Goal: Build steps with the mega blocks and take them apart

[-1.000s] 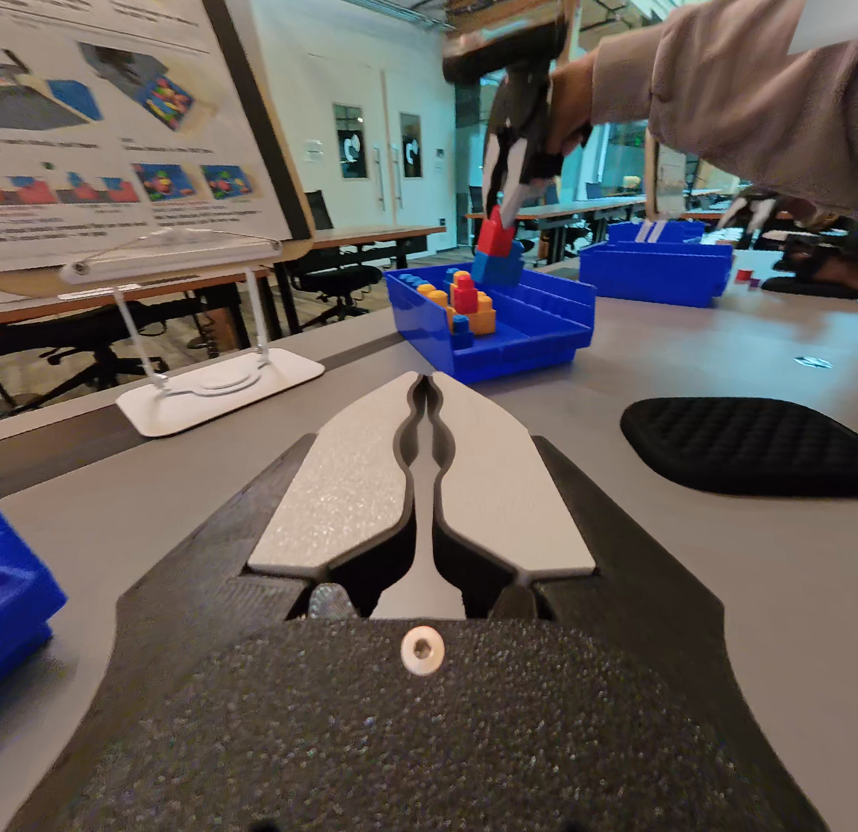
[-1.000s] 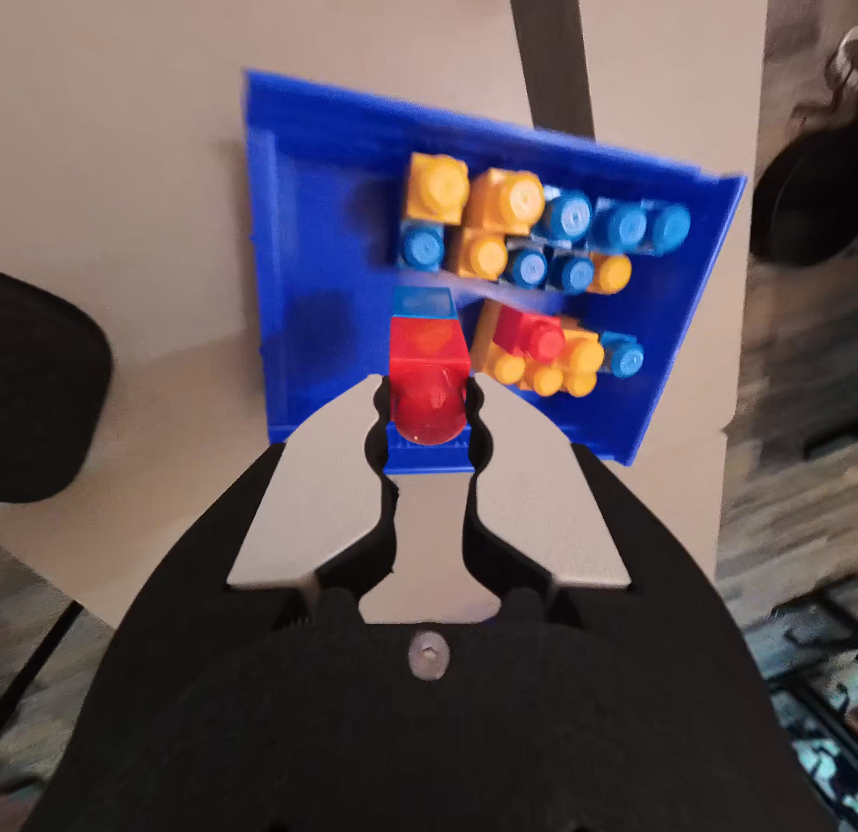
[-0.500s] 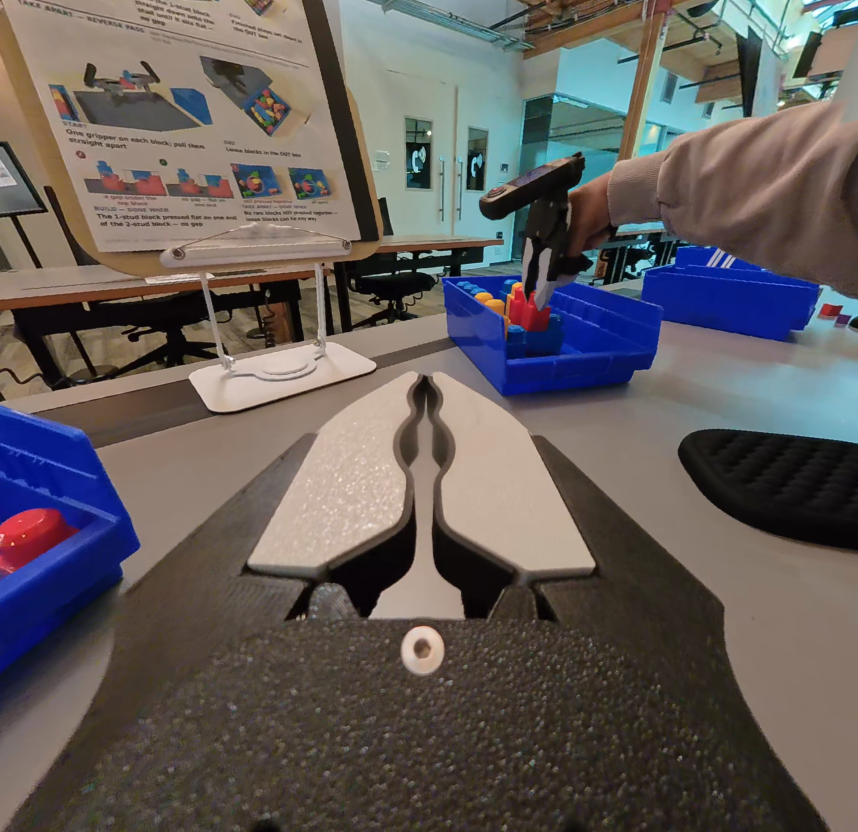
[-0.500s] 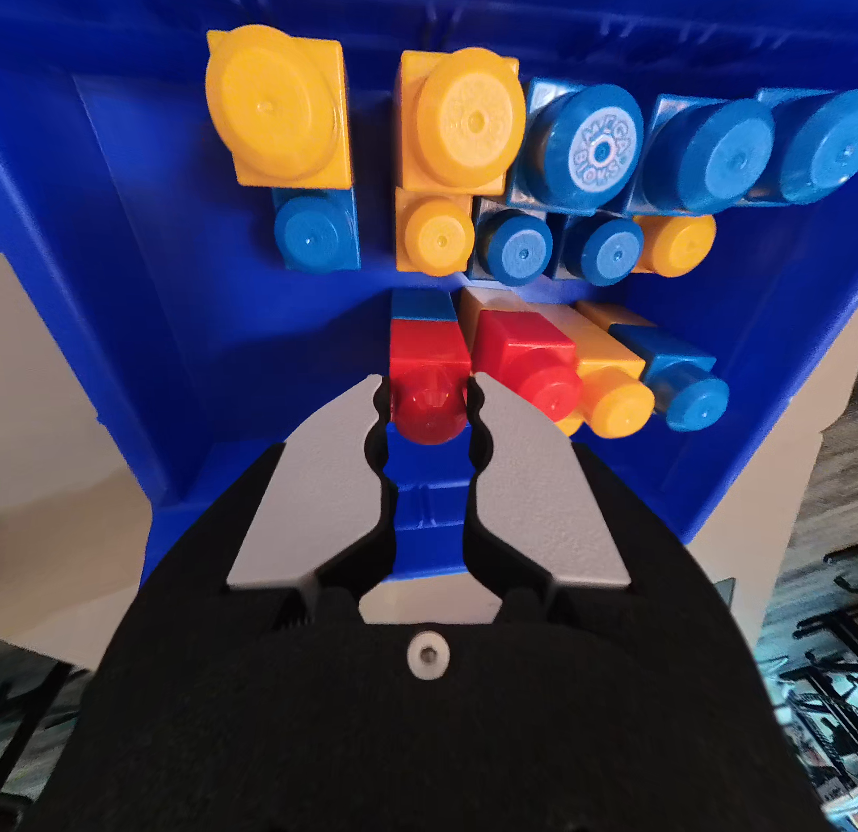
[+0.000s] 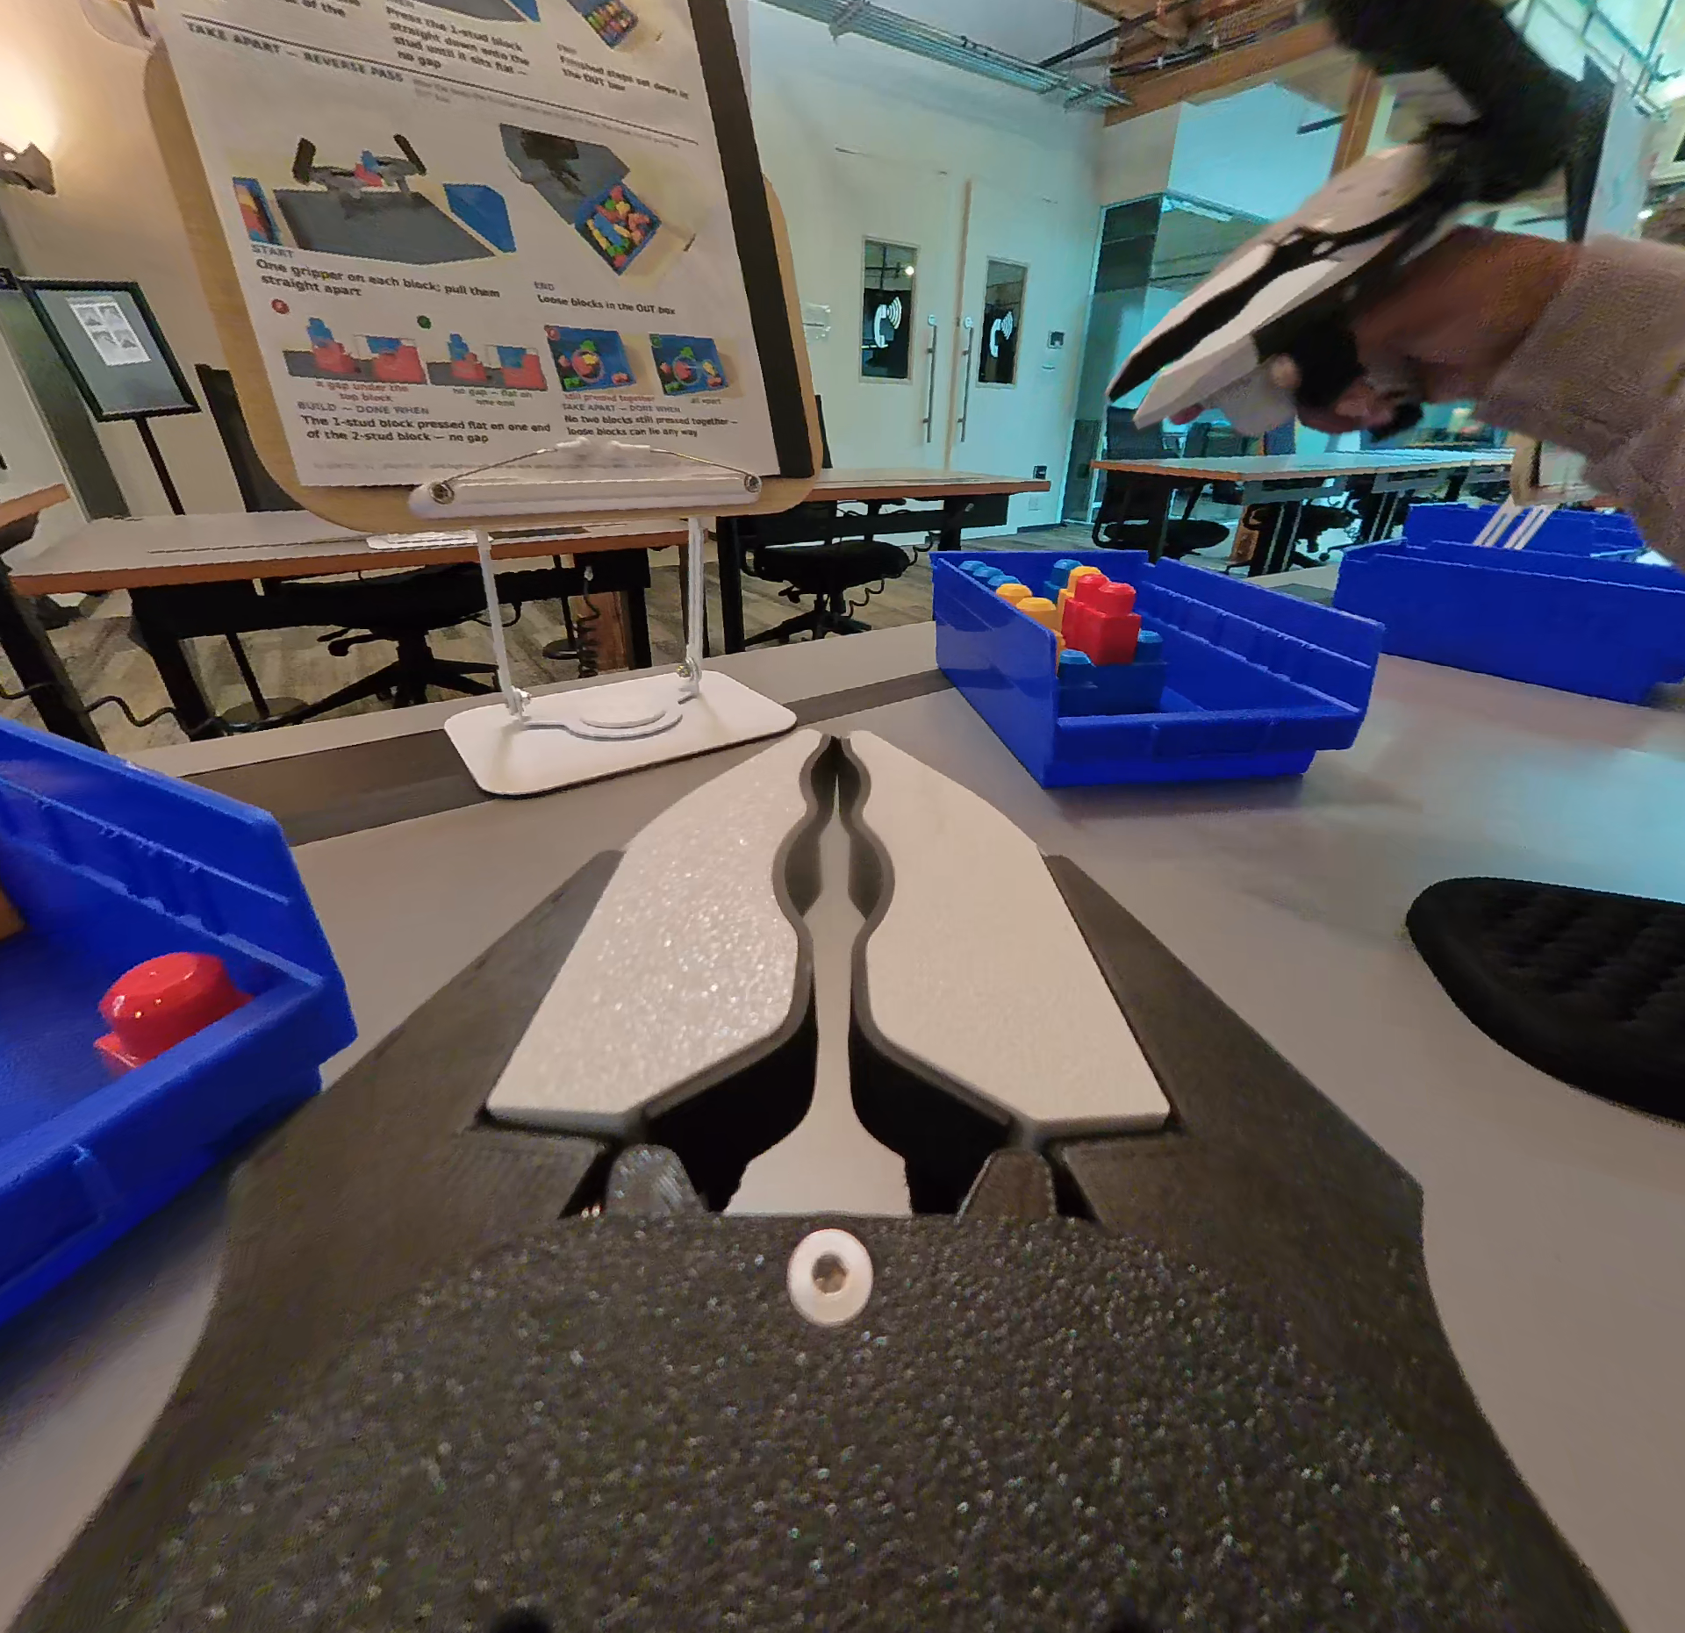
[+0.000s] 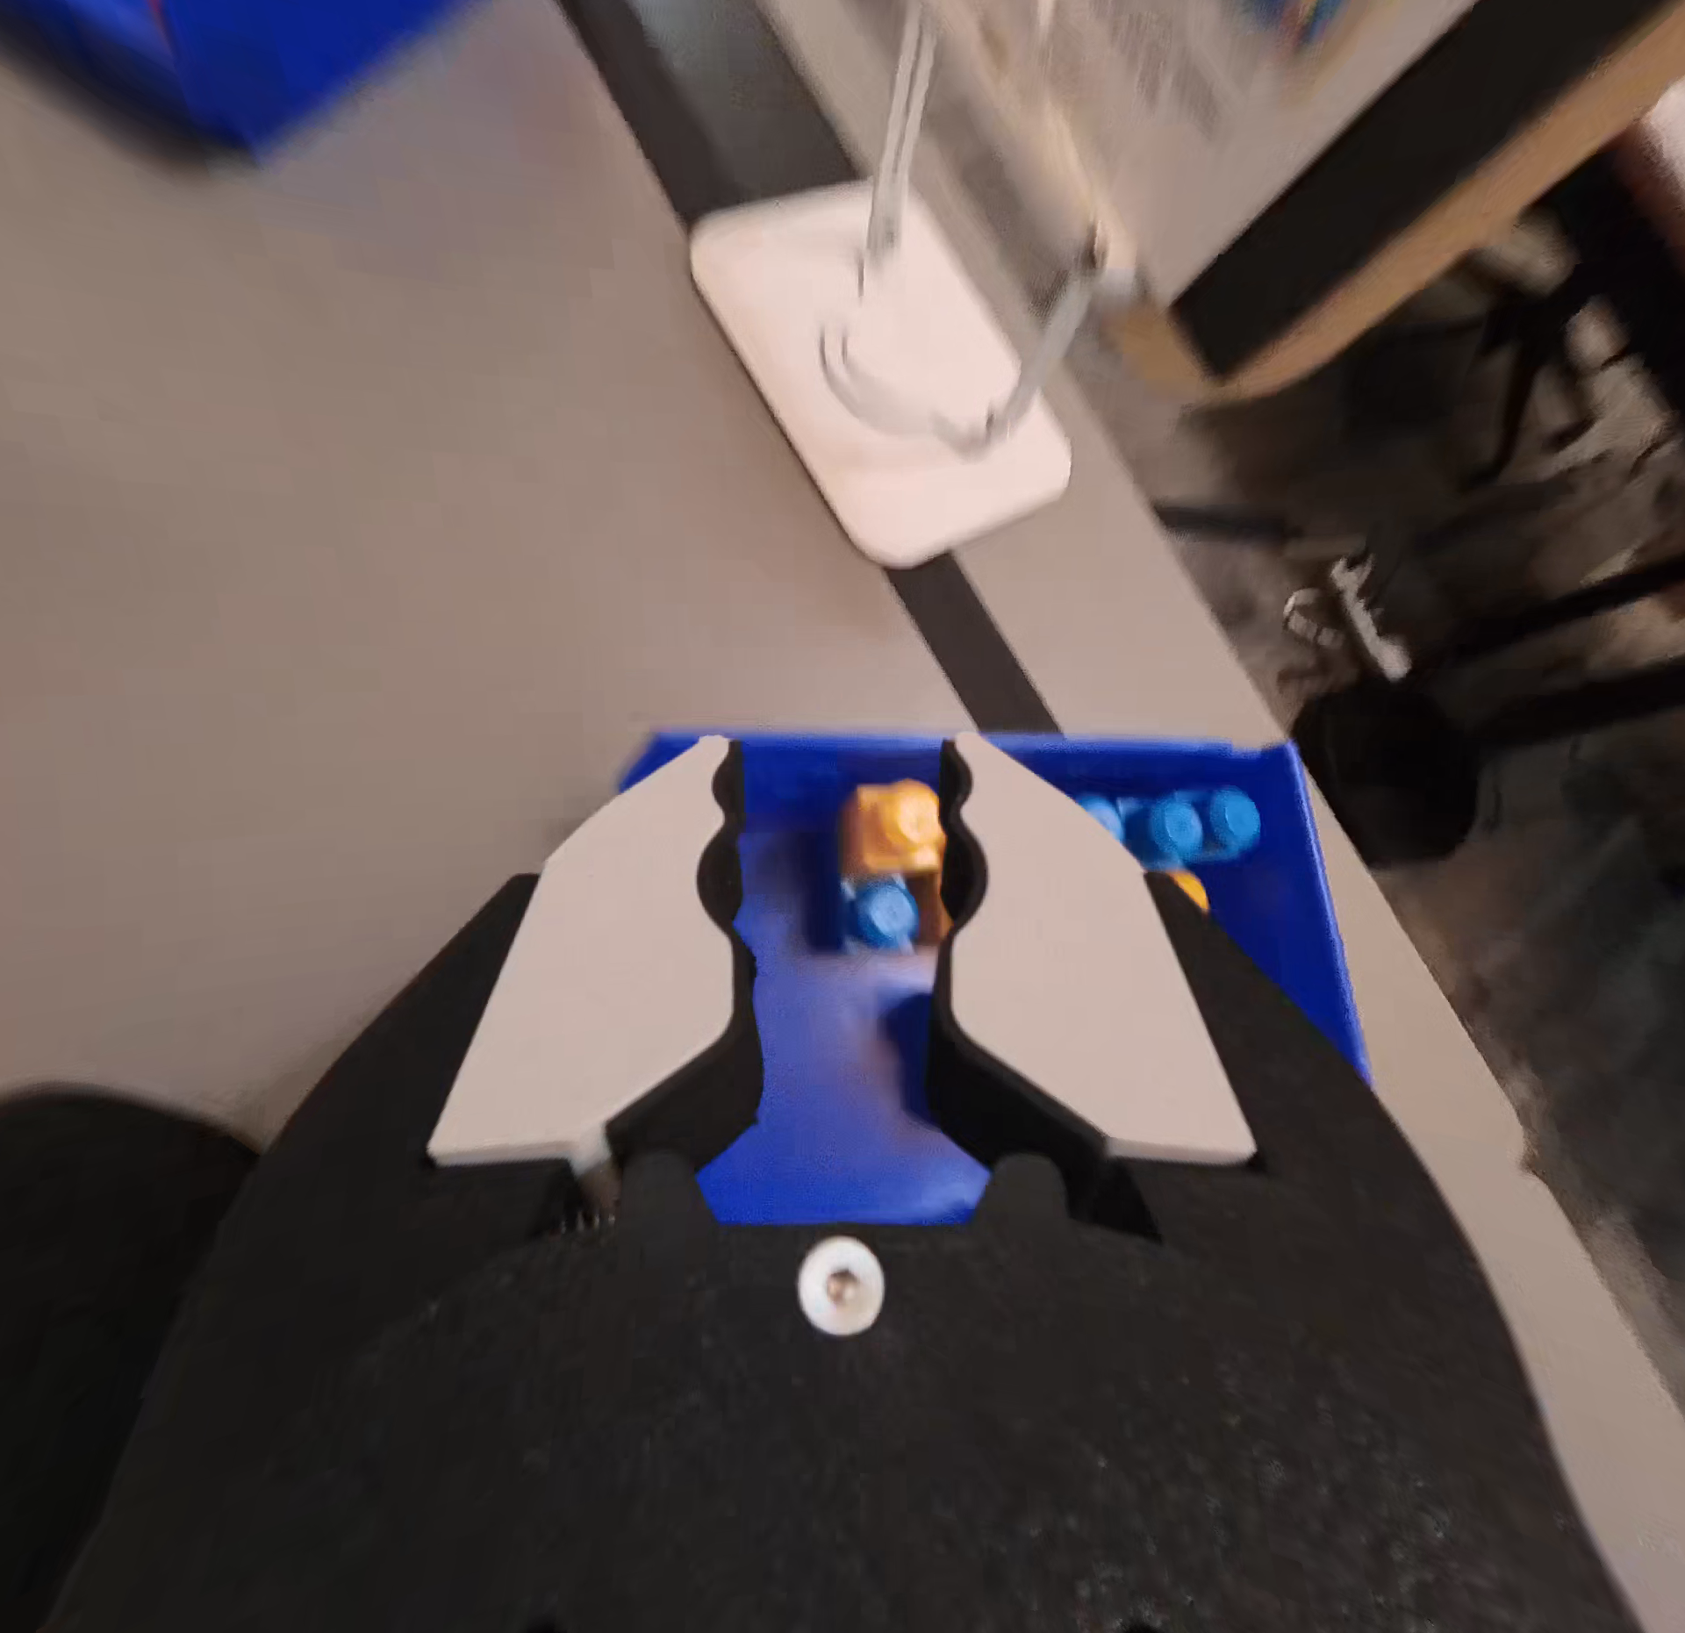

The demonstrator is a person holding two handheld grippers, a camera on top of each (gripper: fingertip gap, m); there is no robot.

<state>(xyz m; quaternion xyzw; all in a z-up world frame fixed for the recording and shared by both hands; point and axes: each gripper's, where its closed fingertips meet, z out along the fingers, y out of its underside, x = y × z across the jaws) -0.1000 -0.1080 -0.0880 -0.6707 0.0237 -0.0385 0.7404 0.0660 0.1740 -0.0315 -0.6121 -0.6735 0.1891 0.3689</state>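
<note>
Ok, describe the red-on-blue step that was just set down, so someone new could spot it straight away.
Start at the white document stand on the grey table, then go right to the blue bin holding blocks. The step stands at the front of the cluster, nearest the bin's open floor. It is the only red block set on a dark blue base; most neighbours behind it are yellow and light blue.

Bare table (image 5: 1049, 805) lies open between the blue bin (image 5: 1185, 750), black mat (image 5: 1568, 978) and white stand (image 5: 620, 732).
</note>
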